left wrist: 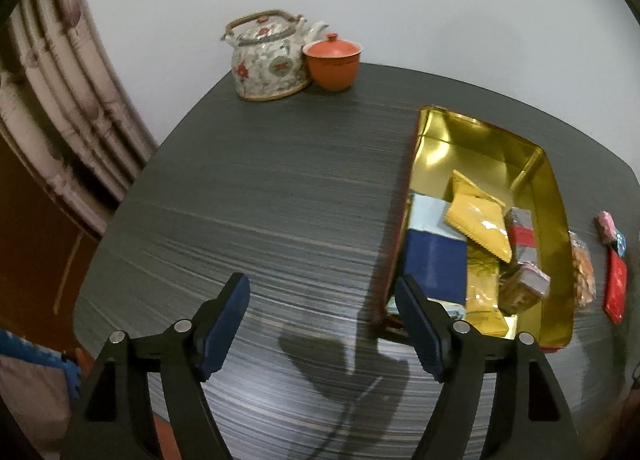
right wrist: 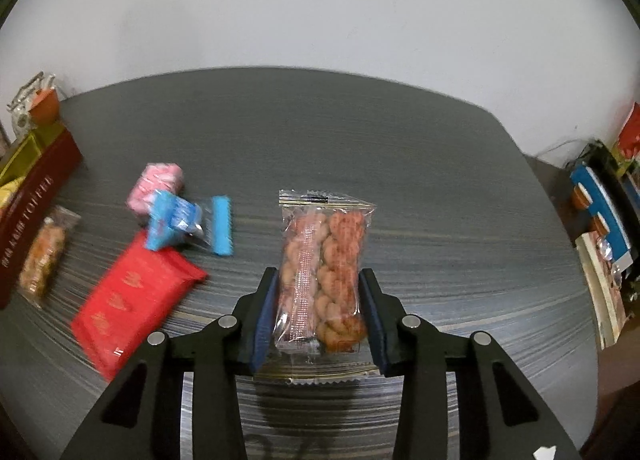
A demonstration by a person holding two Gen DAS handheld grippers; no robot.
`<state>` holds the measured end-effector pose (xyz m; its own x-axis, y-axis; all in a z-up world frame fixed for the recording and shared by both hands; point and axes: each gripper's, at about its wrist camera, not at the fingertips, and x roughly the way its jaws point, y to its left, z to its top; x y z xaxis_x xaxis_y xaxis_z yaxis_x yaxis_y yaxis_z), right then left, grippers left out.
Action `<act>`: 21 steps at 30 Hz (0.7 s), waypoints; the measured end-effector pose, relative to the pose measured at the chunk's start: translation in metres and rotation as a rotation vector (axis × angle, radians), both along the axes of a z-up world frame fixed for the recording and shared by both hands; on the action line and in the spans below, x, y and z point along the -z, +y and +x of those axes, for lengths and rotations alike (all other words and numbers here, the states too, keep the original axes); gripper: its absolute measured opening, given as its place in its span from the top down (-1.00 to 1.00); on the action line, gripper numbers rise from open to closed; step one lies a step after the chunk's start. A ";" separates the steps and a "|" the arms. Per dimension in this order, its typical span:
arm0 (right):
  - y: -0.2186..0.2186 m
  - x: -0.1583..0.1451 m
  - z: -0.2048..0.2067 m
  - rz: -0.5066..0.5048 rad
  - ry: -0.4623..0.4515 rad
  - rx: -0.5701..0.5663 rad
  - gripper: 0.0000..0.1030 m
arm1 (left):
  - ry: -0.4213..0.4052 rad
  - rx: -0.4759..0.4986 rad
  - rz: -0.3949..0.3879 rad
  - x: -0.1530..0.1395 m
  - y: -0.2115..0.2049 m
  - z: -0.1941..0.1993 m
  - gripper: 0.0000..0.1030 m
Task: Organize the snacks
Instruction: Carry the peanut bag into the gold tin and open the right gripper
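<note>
Clear-wrapped twisted pastries (right wrist: 322, 272) are pinched between the right hand-held gripper (right wrist: 320, 308) pads, lifted off the counter (right wrist: 440, 180) for the gold tin (left wrist: 556, 196); the left hand-held gripper (left wrist: 320, 324) is spread empty beside it.

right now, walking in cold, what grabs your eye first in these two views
The clear packet of twisted pastries sits squeezed between the right gripper jaws, over the grey table. Next comes the shiny gold tin, half filled with wrapped snacks, right of the empty left gripper.
</note>
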<state>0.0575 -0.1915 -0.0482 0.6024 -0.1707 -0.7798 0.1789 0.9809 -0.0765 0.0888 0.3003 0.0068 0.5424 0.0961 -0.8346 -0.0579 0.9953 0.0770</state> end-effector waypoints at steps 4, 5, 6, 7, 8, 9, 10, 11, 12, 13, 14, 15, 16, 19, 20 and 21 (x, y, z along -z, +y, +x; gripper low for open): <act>0.026 -0.025 0.003 0.008 -0.039 -0.042 0.30 | 0.015 -0.035 -0.016 0.000 0.012 0.001 -0.47; 0.035 -0.030 0.005 0.015 -0.050 -0.057 0.30 | 0.013 -0.044 -0.019 -0.001 0.015 0.002 -0.47; 0.046 -0.036 0.006 0.026 -0.060 -0.076 0.30 | 0.009 -0.054 -0.026 -0.002 0.018 0.001 -0.48; 0.052 -0.040 0.006 0.031 -0.066 -0.090 0.30 | 0.006 -0.061 -0.031 -0.003 0.020 0.001 -0.48; 0.063 -0.045 0.007 0.039 -0.073 -0.114 0.30 | 0.004 -0.070 -0.037 -0.005 0.023 0.000 -0.50; 0.072 -0.048 0.008 0.042 -0.077 -0.133 0.30 | 0.002 -0.078 -0.041 -0.005 0.024 0.002 -0.51; 0.088 -0.053 0.008 0.047 -0.079 -0.156 0.30 | -0.001 -0.088 -0.043 -0.006 0.027 0.001 -0.52; 0.095 -0.055 0.011 0.055 -0.080 -0.179 0.29 | -0.003 -0.095 -0.044 -0.006 0.028 0.001 -0.52; 0.109 -0.057 0.010 0.063 -0.083 -0.206 0.29 | -0.003 -0.101 -0.041 -0.007 0.030 0.001 -0.53; 0.126 -0.061 0.010 0.069 -0.085 -0.234 0.30 | -0.005 -0.107 -0.041 -0.007 0.031 0.001 -0.53; 0.139 -0.064 0.011 0.075 -0.087 -0.261 0.29 | -0.006 -0.112 -0.047 -0.008 0.033 0.001 -0.53; 0.148 -0.067 0.013 0.083 -0.091 -0.284 0.29 | -0.006 -0.116 -0.053 -0.008 0.035 0.001 -0.53; 0.161 -0.070 0.015 0.093 -0.095 -0.316 0.29 | -0.006 -0.121 -0.059 -0.008 0.036 0.001 -0.53; 0.195 -0.075 0.016 0.104 -0.101 -0.386 0.29 | -0.009 -0.132 -0.056 -0.009 0.039 0.000 -0.53; 0.207 -0.076 0.018 0.110 -0.102 -0.411 0.29 | -0.009 -0.132 -0.056 -0.009 0.040 0.001 -0.53; 0.215 -0.077 0.019 0.113 -0.102 -0.429 0.29 | -0.008 -0.133 -0.058 -0.009 0.041 0.001 -0.53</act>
